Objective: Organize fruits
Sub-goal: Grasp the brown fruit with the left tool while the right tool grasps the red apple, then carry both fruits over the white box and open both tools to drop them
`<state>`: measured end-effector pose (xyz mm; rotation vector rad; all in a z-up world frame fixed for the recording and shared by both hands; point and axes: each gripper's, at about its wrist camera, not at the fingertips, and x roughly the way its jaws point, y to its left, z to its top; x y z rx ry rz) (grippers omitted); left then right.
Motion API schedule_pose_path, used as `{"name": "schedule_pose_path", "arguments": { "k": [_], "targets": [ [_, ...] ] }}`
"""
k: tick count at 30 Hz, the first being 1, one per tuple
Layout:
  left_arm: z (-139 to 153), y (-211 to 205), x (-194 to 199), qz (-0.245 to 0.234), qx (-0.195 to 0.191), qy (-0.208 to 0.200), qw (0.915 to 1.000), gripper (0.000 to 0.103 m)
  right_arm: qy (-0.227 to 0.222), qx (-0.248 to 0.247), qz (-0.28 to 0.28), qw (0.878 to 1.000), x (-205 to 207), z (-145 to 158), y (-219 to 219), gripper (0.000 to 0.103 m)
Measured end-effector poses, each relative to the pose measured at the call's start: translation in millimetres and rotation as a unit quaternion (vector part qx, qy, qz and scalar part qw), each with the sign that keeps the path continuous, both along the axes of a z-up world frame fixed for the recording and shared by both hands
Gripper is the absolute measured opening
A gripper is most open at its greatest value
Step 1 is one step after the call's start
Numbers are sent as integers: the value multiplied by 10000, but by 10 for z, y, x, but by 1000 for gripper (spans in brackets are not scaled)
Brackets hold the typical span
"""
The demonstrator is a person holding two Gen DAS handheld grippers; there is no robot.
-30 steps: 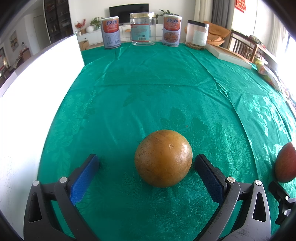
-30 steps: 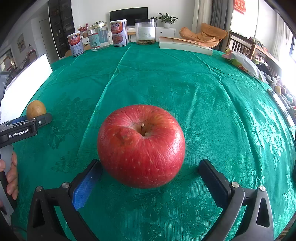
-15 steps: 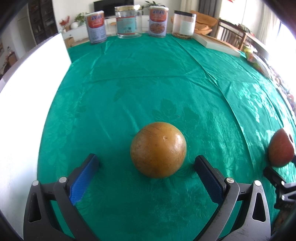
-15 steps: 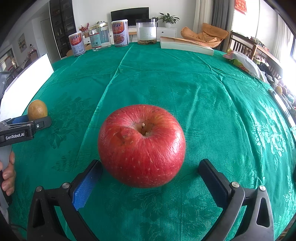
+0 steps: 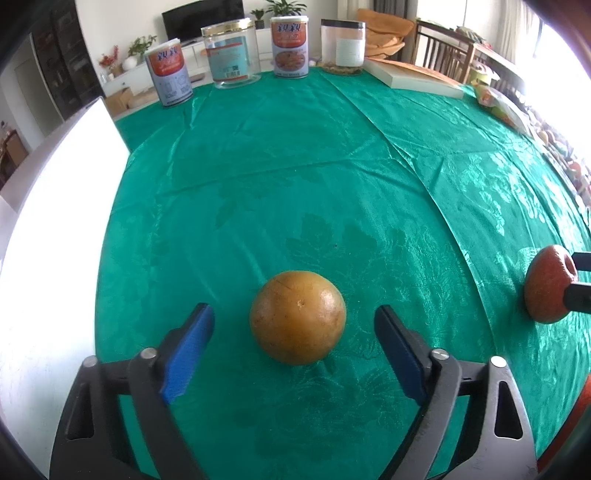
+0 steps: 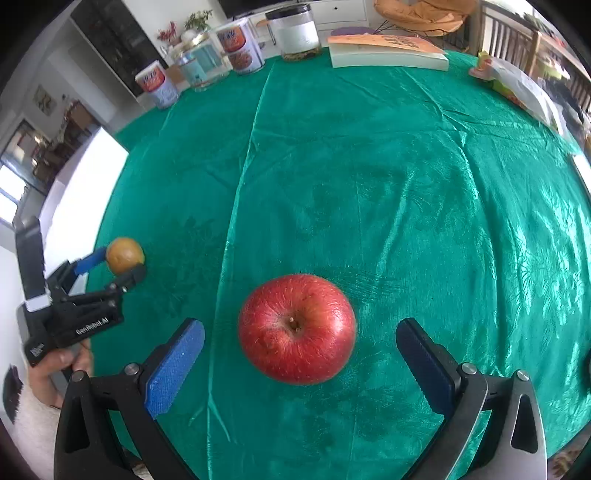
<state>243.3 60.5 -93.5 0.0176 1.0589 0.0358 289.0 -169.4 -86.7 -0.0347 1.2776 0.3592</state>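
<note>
My right gripper (image 6: 300,363) points down at a red apple (image 6: 297,328) on the green tablecloth (image 6: 388,184); the apple lies between the wide-apart blue pads (image 6: 173,373), touching neither. Off to the left, my left gripper (image 6: 120,264), closing, straddles a yellow-brown fruit (image 6: 125,254). Cans (image 6: 157,84) and jars (image 6: 297,33) line the far edge beside a flat box (image 6: 388,53).

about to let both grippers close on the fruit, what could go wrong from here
1. The left gripper is closing around the round orange fruit with gaps on both sides; if one pad touches first, the fruit could roll across the smooth green tablecloth.
2. The right gripper stands open around the apple, whose sides are curved and glossy, so it may squirt out.
3. The two grippers work close together and could bump.
</note>
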Motion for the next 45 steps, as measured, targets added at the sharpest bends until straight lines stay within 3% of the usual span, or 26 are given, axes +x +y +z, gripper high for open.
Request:
{"name": "schedule_pose_path", "arguments": {
  "k": [2,3,4,6,11,17,23,26,28,30,34,39,45],
  "targets": [
    [-37,9,14,2,-45,98,9999,76,88,-42,31,9999,41,-58,51,103],
    [-53,5,14,-11,-62,127,9999,70,127,-28,68,9999,62,-81,74,98],
    [-68,3,12,-30,-87,151,9998,57,162,-31,112,9998,71,-95,94,84],
    [-67,14,-7,-15,-124,124,9998,50,160,-230,190,9994,62,-114,135,70],
    [25,73,-120,109,-366,75,9992,49,89,-346,335,9988,-13,-51,202,70],
    [540,175,-738,199,-1313,-371,9905,49,-166,425,379,9982,-100,381,329,70],
    [1402,674,-1421,220,-1914,-1007,9761,49,-355,1106,1180,9862,-208,977,1182,70],
    [1731,1230,-1661,676,-1845,-1315,9716,49,-463,1421,1709,9739,-305,1233,1833,70],
    [1786,1642,-1742,1104,-1617,-1355,9712,49,-567,1531,2085,9643,-375,1376,2309,70],
    [1685,2042,-1753,1632,-1277,-1215,9707,49,-658,1538,2422,9557,-429,1453,2816,70],
    [1110,2680,-1623,2446,-1121,-455,9620,49,-663,1402,2921,9437,-492,1379,3752,70],
    [518,2899,-1394,2569,-1165,347,9588,50,-291,752,3346,9389,-504,864,4594,70],
    [154,2925,-1264,2537,-1316,1029,9528,50,-108,-400,3649,9301,-535,276,5007,70]
  ]
}}
